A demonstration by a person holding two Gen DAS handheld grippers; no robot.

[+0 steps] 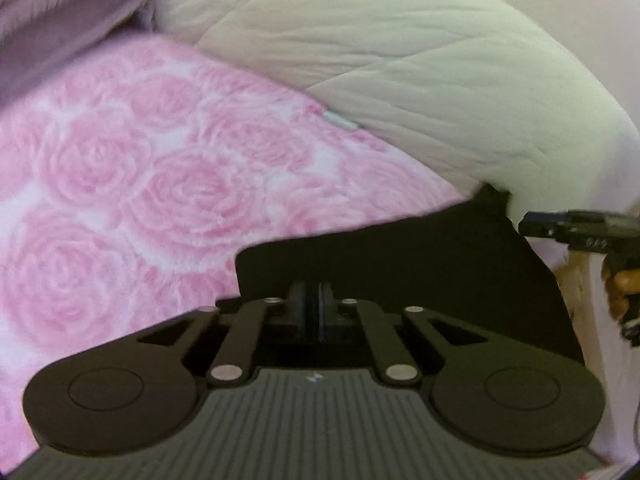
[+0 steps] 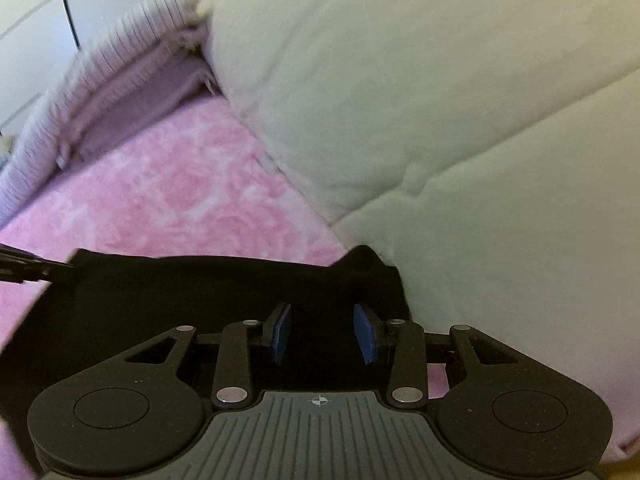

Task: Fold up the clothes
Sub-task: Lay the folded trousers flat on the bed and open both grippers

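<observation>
A black garment (image 1: 420, 264) is being laid out on a fluffy pink blanket (image 1: 160, 184) with a rose pattern, right up against a bulky cream quilt (image 1: 400, 60). The left gripper (image 1: 313, 306) is being kept pressed together at the garment's near edge, though whether any cloth is actually caught between the fingers can't be made out. The right gripper (image 2: 322, 334) is being held over the same garment with its blue pads (image 2: 280, 332) standing apart, nothing pinched between them. A folded lilac knit (image 2: 100, 92) is being left at the far end of the blanket, beside the quilt.
</observation>
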